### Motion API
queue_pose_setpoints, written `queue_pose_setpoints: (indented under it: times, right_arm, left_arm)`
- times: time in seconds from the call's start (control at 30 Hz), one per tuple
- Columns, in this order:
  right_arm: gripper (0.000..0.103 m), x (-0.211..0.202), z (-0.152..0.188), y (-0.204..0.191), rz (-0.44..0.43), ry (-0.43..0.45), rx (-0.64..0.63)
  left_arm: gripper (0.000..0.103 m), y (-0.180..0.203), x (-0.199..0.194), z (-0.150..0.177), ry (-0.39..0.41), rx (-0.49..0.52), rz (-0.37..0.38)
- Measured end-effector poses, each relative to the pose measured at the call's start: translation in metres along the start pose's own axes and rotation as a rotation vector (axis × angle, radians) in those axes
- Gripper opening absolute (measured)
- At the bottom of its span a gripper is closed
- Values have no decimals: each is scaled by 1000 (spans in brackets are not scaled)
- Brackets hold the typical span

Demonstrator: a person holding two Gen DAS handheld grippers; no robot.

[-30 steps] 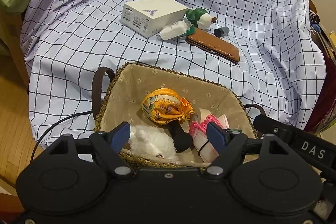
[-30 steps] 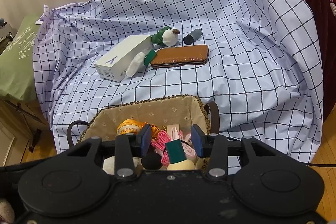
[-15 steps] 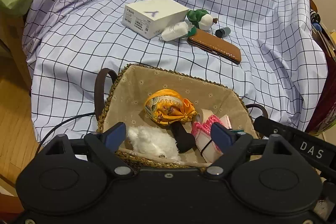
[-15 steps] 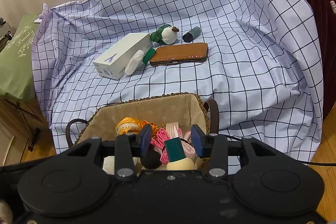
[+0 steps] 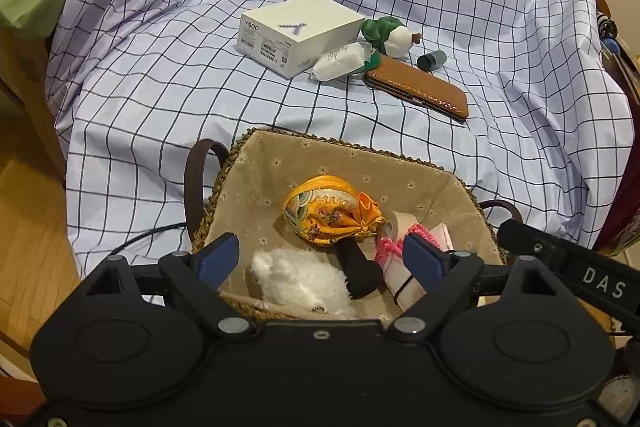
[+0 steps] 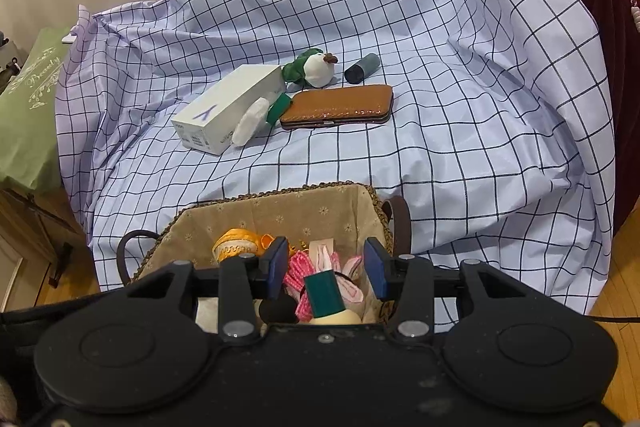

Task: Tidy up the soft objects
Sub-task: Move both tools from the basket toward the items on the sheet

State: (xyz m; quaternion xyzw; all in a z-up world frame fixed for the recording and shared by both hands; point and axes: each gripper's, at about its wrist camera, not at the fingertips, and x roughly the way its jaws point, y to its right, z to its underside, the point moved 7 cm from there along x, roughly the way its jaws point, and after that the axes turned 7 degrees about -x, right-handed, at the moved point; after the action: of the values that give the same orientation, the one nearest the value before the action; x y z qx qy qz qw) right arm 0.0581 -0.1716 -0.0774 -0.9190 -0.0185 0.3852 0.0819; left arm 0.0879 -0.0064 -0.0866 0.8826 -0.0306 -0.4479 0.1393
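Lying on the checked cloth (image 5: pixel 168 99) beyond the basket (image 5: pixel 320 143), the green-and-white plush toy (image 5: pixel 394 35) sits just beside the white box (image 5: pixel 298 33) and touches the wrapped white roll (image 5: pixel 342 61), with the brown case (image 5: pixel 418 89) and a small dark cylinder (image 5: pixel 432 59) close by. It looks light, squashy and easy to deform, so a grip across its round white head or the plump middle of the body should hold better than a pinch on a loose green edge. The left hand-held gripper (image 5: pixel 320 261) hangs over the basket with nothing between its jaws, which are opening. The right hand-held gripper (image 6: pixel 326 269) has its jaws drawn near together and empty; a green-capped cream object (image 6: pixel 326 297) shows below them, apparently lying in the basket among the orange pouch (image 5: pixel 330 211), white fluffy piece (image 5: pixel 298 279) and pink trim (image 6: pixel 298 273).
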Motion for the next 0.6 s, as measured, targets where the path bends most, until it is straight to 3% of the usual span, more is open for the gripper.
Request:
queue_pose_setpoints:
  times: [0.6]
  right_arm:
    - [42,42,-41,16,24,-23,2]
  left_arm:
    - [86,12,26,-30,-19,78,-21]
